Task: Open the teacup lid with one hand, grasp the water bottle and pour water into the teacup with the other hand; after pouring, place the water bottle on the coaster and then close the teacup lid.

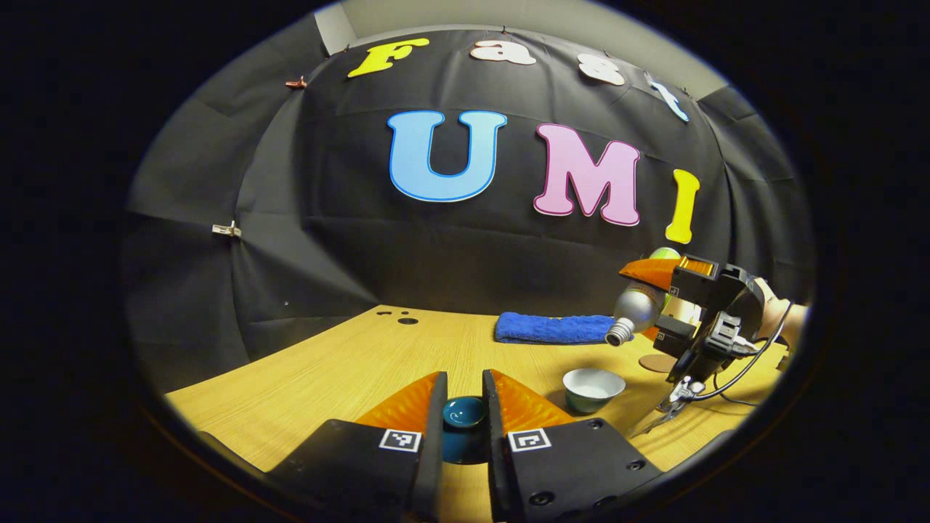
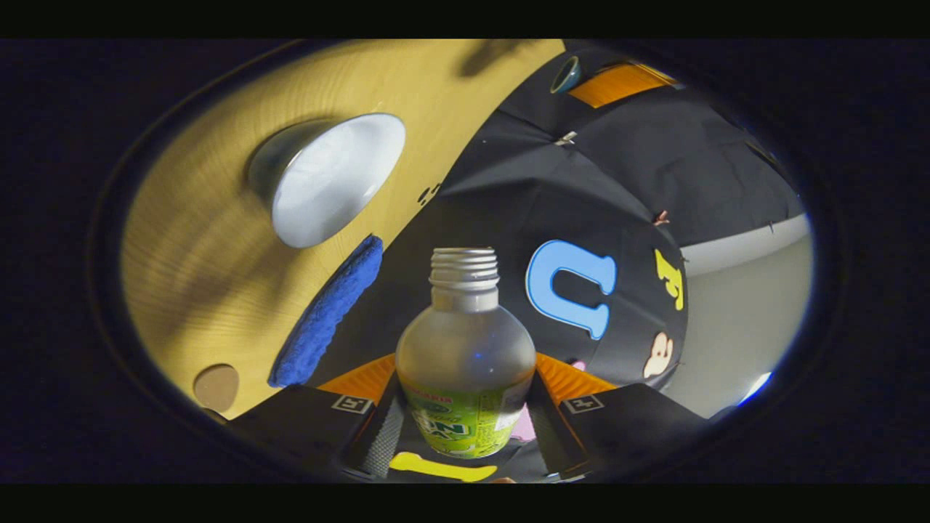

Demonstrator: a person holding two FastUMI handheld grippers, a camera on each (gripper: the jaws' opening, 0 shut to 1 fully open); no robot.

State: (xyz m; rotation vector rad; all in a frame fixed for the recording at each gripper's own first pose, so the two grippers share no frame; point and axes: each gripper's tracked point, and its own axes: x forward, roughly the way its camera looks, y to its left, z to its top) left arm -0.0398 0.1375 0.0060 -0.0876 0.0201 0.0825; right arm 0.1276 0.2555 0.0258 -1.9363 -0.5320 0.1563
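Left gripper view: left gripper (image 1: 465,407) clamps teacup lid (image 1: 464,412) btwn its fingers; open teacup (image 1: 593,387) on table (image 1: 327,370) at 2 o'clock. Right gripper (image 2: 465,407) squeezes water bottle (image 2: 465,363), tipped, uncapped mouth twd 12; coaster (image 2: 216,386) at 9 o'clock.

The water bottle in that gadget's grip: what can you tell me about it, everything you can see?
The water bottle is small, round-shouldered and frosted, with a silvery threaded neck, no cap and a green label around its body. The right gripper clamps it at the label, one of its fingers pressing on each side. In the left gripper view the water bottle is tipped with its mouth pointing down and sideways, above and beside the open teacup on the wooden table. No stream shows.
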